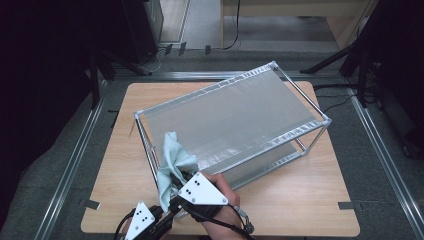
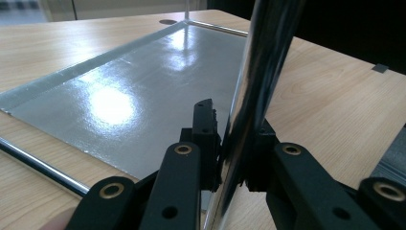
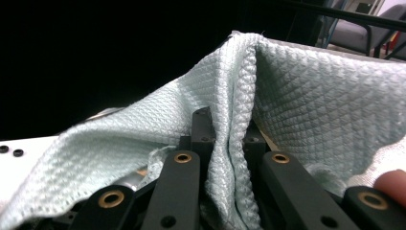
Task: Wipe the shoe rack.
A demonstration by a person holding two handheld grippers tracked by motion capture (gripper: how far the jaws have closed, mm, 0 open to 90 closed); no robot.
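Closest to the person, the left gripper (image 2: 233, 158) has its jaws squeezed tight on a shiny metal post (image 2: 261, 81) of the shelf rack (image 1: 280, 135), holding it steady. Just past it, the right gripper (image 3: 229, 143) pinches a fold of the pale green cloth (image 3: 306, 96) between its fingers (image 3: 203, 127). The cloth (image 1: 172, 165) hangs over the near corner of the top shelf (image 1: 240, 115). The wiping looks like it is only at the start. Most of the top shelf, stretching away across the wooden table (image 1: 120, 150), has yet to be wiped.
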